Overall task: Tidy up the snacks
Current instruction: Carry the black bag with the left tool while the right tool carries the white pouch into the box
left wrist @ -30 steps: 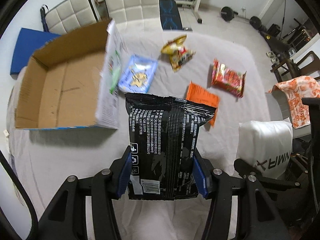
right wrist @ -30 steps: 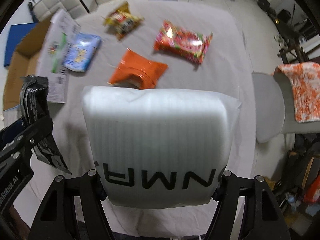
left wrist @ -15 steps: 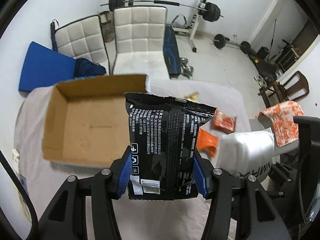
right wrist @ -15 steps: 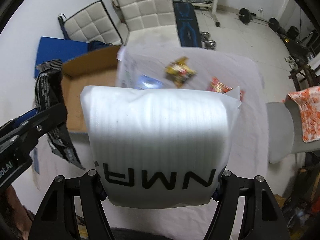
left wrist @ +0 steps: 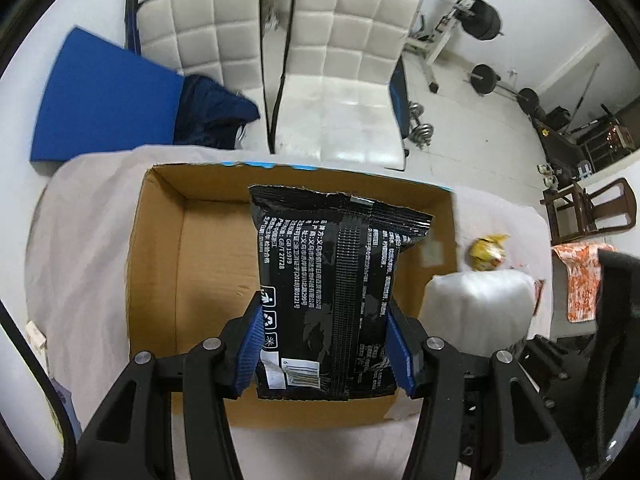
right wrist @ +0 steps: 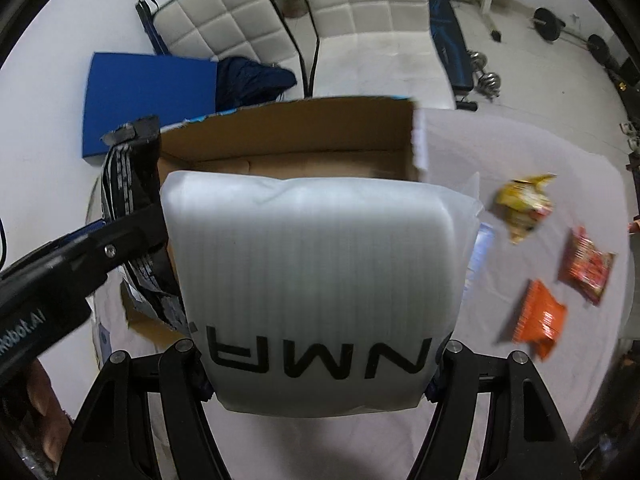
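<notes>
My left gripper (left wrist: 326,346) is shut on a black snack bag (left wrist: 332,280), held upright over the open cardboard box (left wrist: 160,264), whose floor is bare. My right gripper (right wrist: 320,368) is shut on a white puffy bag (right wrist: 316,272) with black letters, near the box's (right wrist: 304,136) right front side. The same white bag (left wrist: 480,308) shows at the right in the left wrist view. The left gripper with the black bag (right wrist: 132,176) appears at the left of the right wrist view. Loose on the white cloth lie a yellow bag (right wrist: 524,204), a red bag (right wrist: 586,266) and an orange bag (right wrist: 540,318).
The table under a white cloth (left wrist: 84,264) holds the box. Two white padded chairs (left wrist: 344,92) and a blue mat (left wrist: 104,96) stand behind it. Weights and a bench (left wrist: 484,20) are on the floor at the back right. A wooden chair (left wrist: 592,212) with an orange cloth stands far right.
Both grippers have swung left and forward toward the box with their bags. The black bag now hangs over the box's inside, and the white bag has come up beside the box.
</notes>
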Tool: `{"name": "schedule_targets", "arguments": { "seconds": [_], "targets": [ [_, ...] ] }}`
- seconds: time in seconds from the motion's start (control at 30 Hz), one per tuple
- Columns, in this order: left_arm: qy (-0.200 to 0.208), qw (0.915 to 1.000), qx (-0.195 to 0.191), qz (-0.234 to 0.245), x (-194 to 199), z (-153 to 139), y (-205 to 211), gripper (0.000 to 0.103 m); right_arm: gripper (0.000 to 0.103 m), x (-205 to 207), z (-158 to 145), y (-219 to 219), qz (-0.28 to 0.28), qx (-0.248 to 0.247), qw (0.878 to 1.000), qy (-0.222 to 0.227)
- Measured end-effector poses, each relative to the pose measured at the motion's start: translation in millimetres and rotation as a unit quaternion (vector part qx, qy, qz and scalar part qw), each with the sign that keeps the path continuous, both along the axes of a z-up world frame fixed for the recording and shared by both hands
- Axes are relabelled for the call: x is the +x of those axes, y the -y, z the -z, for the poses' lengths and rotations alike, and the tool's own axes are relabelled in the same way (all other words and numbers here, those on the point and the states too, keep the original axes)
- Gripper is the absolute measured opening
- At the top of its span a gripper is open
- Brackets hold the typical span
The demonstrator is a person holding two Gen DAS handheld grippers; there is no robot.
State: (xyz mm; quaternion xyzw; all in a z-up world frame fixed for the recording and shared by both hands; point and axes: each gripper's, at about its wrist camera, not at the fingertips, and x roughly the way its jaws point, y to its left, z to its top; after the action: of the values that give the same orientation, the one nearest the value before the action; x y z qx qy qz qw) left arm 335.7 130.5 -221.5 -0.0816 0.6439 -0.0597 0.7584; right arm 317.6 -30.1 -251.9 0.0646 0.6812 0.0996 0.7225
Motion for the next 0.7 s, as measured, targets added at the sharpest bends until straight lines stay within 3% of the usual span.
{"name": "schedule_targets", "arguments": {
  "seconds": [0.33, 0.7],
  "targets": [
    [-0.098, 0.9937, -0.049, 0.021, 48.9, 97.2, -26.2, 0.052, 0.075, 58.5, 77.4, -37.7, -0.010, -0.040, 0.999, -0.032],
    [-0.123, 0.9898, -0.042, 0.058, 65.5, 134.7, -14.8, 0.054, 0.076, 81.5, 112.5, -50.7, -0.022, -0.088, 0.995, -0.050]
  ]
}}
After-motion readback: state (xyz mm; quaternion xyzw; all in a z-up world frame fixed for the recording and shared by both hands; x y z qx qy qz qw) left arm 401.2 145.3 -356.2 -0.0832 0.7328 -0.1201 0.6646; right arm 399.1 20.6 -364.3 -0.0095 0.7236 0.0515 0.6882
